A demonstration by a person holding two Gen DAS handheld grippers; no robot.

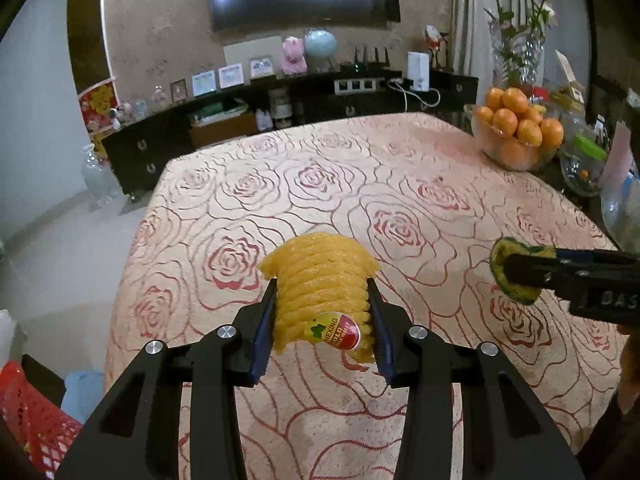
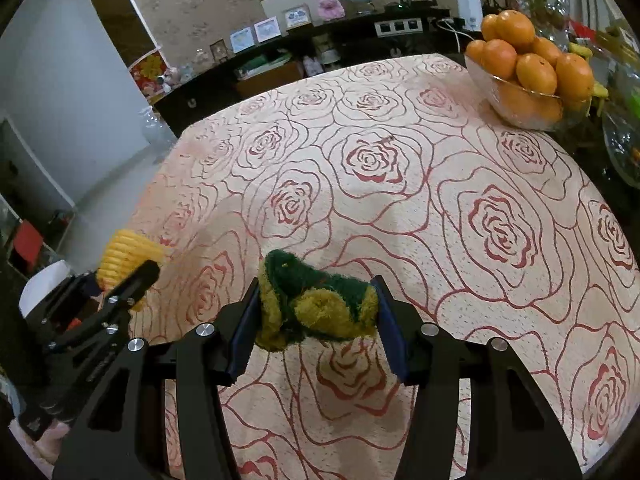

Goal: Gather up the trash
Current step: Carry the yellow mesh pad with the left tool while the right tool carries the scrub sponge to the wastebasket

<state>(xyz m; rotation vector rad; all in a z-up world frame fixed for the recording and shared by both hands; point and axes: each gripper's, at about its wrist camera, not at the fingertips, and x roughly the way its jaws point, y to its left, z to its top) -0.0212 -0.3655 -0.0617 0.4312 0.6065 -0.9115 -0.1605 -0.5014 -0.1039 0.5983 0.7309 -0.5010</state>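
Note:
My left gripper [image 1: 322, 316] is shut on a yellow foam fruit net [image 1: 320, 280] with a red and green sticker, held above the rose-patterned tablecloth [image 1: 360, 184]. My right gripper [image 2: 318, 312] is shut on a crumpled green and yellow scouring sponge [image 2: 316, 300], also lifted over the cloth. In the left wrist view the right gripper [image 1: 520, 276] comes in from the right with the sponge [image 1: 516, 300]. The right wrist view shows the left gripper [image 2: 132, 280] at the left with the yellow net [image 2: 128, 256].
A glass bowl of oranges [image 1: 516, 128] stands at the table's far right, beside glassware and a vase of flowers [image 1: 516, 52]. A red mesh basket [image 1: 36, 420] sits low at the left, off the table. A dark sideboard [image 1: 280, 108] with ornaments runs behind.

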